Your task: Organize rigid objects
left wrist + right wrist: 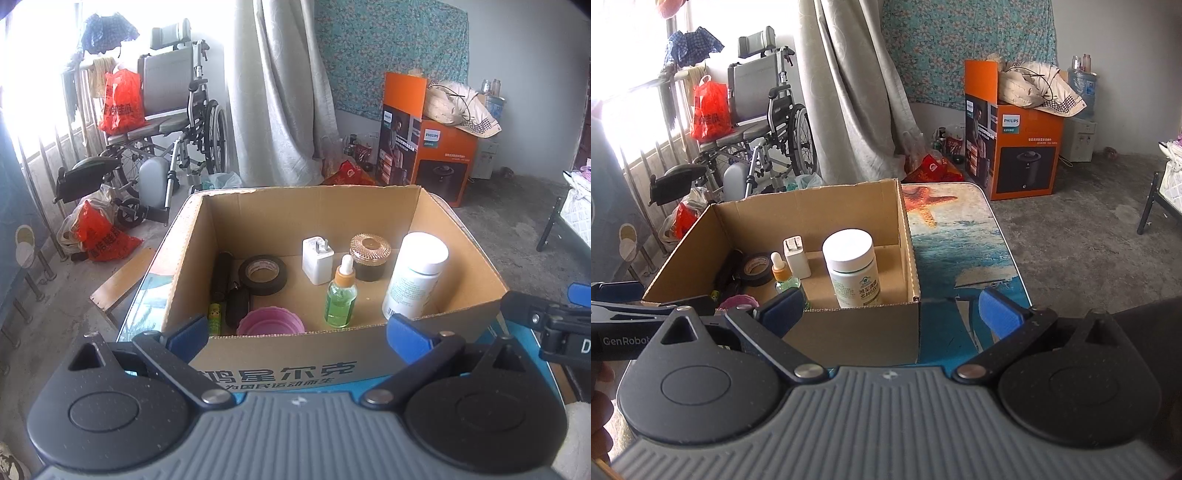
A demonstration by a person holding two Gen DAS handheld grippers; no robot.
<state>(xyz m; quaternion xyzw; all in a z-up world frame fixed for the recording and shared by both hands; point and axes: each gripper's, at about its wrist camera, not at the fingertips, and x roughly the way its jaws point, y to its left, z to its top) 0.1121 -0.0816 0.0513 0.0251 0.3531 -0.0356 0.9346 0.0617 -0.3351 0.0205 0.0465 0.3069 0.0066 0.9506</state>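
While both grippers hang back at the near edge of the cardboard box [369, 206], nothing is in hand, so by my reading the task sits between placements or close to its end: the rigid things already lie inside the box, and the ocean-print surface [960, 251] to its right shows nothing left to collect in these views. Inside, seen from the left wrist, a white pill bottle [415, 275] stands upright at 3 o'clock, a green dropper bottle [341, 295] stands just left of it toward 5 o'clock, a white charger plug [317, 260] and a gold-lidded jar [369, 256] stand toward 12 o'clock, a roll of black tape [263, 275] lies flat near the centre, and a black flashlight [221, 275] lies along the wall at 9 o'clock, with a pink cup [271, 321] at 7 o'clock. The left gripper [295, 332] has its jaws spread wide, empty, framing the near wall without clearly touching it. The right gripper [890, 312] likewise has its jaws wide apart and empty, straddling the box's near right corner. Any next move, I judge, calls for finding a remaining item outside these views, or tidying the crowded cluster at 9 o'clock without toppling the upright bottles.
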